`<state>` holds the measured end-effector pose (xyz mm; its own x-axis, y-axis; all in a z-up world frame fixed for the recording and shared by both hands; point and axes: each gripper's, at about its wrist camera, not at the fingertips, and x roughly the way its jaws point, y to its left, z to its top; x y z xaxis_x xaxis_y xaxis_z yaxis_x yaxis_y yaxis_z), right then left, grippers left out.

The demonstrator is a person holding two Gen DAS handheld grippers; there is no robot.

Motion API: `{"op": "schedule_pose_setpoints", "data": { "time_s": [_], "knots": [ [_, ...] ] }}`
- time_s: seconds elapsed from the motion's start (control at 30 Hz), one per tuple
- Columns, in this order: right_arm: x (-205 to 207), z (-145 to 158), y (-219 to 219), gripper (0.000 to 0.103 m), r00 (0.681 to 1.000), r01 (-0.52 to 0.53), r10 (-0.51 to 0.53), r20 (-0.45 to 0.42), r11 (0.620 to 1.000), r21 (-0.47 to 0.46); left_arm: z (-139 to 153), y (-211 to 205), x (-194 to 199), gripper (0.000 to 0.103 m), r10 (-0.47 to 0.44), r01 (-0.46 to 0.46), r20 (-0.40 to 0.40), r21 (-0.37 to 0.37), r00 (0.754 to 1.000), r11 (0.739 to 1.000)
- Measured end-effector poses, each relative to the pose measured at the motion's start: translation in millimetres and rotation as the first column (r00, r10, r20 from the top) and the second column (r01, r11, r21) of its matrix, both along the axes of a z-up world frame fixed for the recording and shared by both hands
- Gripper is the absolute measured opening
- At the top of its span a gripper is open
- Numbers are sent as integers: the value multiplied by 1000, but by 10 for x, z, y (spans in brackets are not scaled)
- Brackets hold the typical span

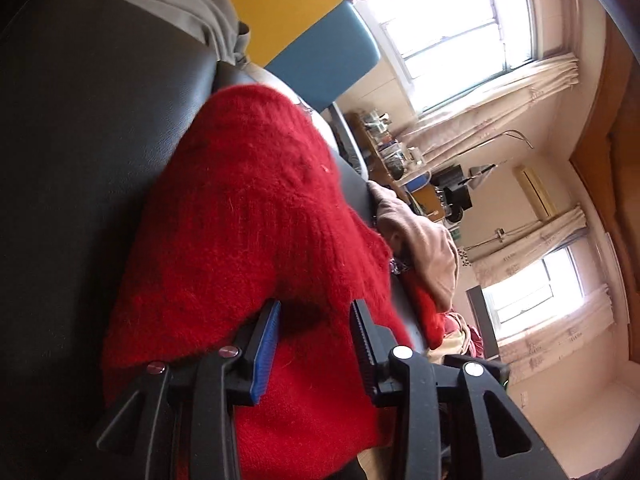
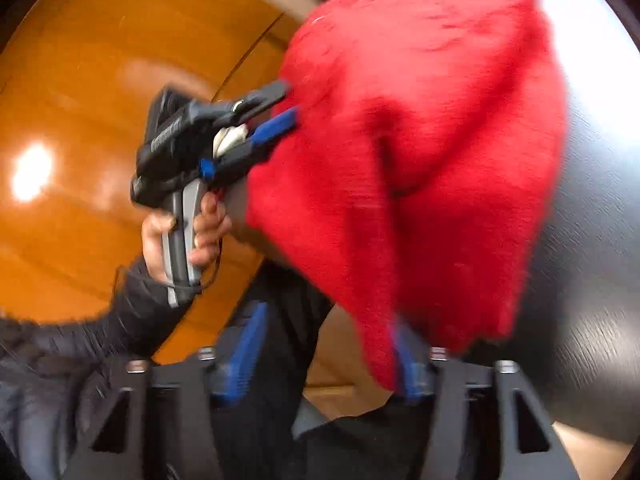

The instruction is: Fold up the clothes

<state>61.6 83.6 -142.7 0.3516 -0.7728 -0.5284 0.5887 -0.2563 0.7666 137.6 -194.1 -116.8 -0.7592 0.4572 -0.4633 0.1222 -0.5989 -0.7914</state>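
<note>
Red fuzzy knit sweater (image 1: 248, 216) lies bunched on the dark table (image 1: 80, 120), draped toward the table's near edge, with part of it hanging over that edge in the right wrist view (image 2: 420, 152).

Handling, as a judgement: soft, limp, thick knit with no stiffness. It'll sag and stretch wherever you lift it. Light to moderate weight. The fuzzy surface should grip the ribbed pads well, so slipping is unlikely, but loose fibres could snag. Take hold at the ribbed hem or a seam edge, not mid-panel, and pinch both layers where it's doubled.

Your left gripper (image 1: 314, 320) has its fingers spread, with red knit lying between and under them; nothing is pinched in that view. In the right wrist view the same left gripper (image 2: 290, 106) has its tips at the sweater's edge, still with a gap. Your left hand (image 2: 188, 236) is on its handle.

Your right gripper (image 2: 320, 352) is blurred. Its fingers stand apart and the sweater's lower edge hangs over the right-side finger (image 2: 408, 368); can't tell whether it truly holds cloth.

Outward: a grey garment (image 1: 192, 12) at the table's far corner, a beige garment (image 1: 424, 248) off the table's edge, and wood floor (image 2: 80, 120) below.
</note>
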Motion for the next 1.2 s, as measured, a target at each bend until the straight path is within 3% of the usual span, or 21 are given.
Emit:
{"op": "schedule_pose_setpoints", "data": {
  "time_s": [0.1, 0.17, 0.37, 0.57, 0.6, 0.63, 0.67, 0.7, 0.73, 0.8, 0.93, 0.97, 1.03, 1.1, 1.2],
  "knots": [
    [-126, 319, 224, 67, 989, 137, -143, -46, 983, -124, 47, -24, 39, 36, 11, -11, -18, 17, 1000, 1000],
    [-231, 436, 263, 82, 971, 212, -227, -81, 964, -158, 52, -75, 123, 36, 27, -26, -26, 48, 999, 999],
    [-650, 316, -20, 83, 917, 376, -386, -100, 921, -100, 86, -118, 367, 37, 36, -35, -47, 38, 998, 999],
    [-749, 314, -233, 83, 905, 396, -397, -153, 917, -42, 103, -86, 578, 39, 19, -21, -64, -35, 998, 999],
    [-721, 346, -223, 80, 901, 397, -396, -178, 917, -32, 105, -71, 606, 39, 15, -18, -65, -56, 998, 998],
    [-671, 394, -181, 61, 894, 398, -393, -217, 917, -23, 104, -59, 635, 40, 11, -16, -67, -65, 998, 998],
    [-633, 428, -200, 31, 889, 393, -380, -256, 920, -1, 106, -50, 654, 40, 10, -15, -69, -71, 998, 997],
    [-616, 452, -322, 21, 884, 380, -352, -307, 924, 36, 108, -41, 672, 40, 8, -14, -71, -77, 997, 997],
    [-574, 530, -441, 17, 867, 367, -314, -386, 928, 69, 113, -30, 691, 40, 6, -12, -74, -83, 997, 996],
    [-419, 896, -520, 16, 774, 365, -257, -578, 928, 75, 156, 19, 732, 42, -13, 2, -89, -125, 996, 992],
    [-574, 1211, -300, 9, 630, 499, -339, -699, 866, 30, 232, 165, 749, 45, -64, 41, -99, -216, 993, 976],
    [-652, 1134, -242, 9, 634, 524, -354, -688, 851, 45, 229, 200, 734, 45, -74, 52, -94, -226, 993, 973],
    [-850, 740, -139, 9, 705, 545, -371, -604, 829, 127, 219, 286, 690, 45, -96, 73, -78, -257, 992, 964],
    [-938, 370, -103, 9, 752, 551, -395, -528, 816, 174, 215, 349, 649, 45, -104, 82, -64, -285, 992, 955],
    [-990, 233, 35, 11, 750, 584, -470, -465, 800, 135, 232, 360, 609, 45, -86, 63, -67, -291, 994, 955]
  ]
}}
